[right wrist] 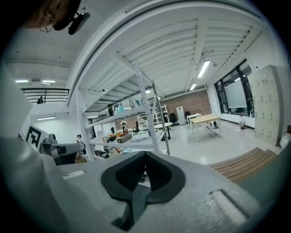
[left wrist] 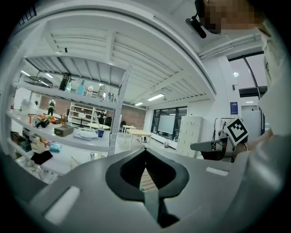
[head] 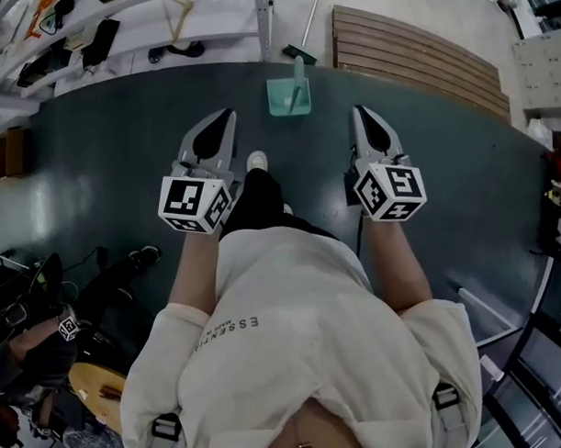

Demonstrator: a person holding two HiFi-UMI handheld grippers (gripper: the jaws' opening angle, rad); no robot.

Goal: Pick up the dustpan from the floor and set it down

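Observation:
The teal dustpan (head: 290, 96) stands on the dark floor mat (head: 466, 170) ahead of my feet, its handle pointing up; it shows only in the head view. My left gripper (head: 225, 115) is held up to the dustpan's near left, jaws shut with nothing in them. My right gripper (head: 362, 111) hangs level with it to the dustpan's near right, also shut and empty. Both gripper views look out level across the room: the left gripper (left wrist: 145, 150) and the right gripper (right wrist: 145, 154) show closed tips and no dustpan.
A slatted wooden platform (head: 417, 60) lies beyond the mat at the upper right. A white shelving unit (head: 131, 20) with assorted items stands at the upper left. My shoe (head: 257, 160) is just behind the dustpan. A seated person (head: 38, 339) and gear are at the lower left.

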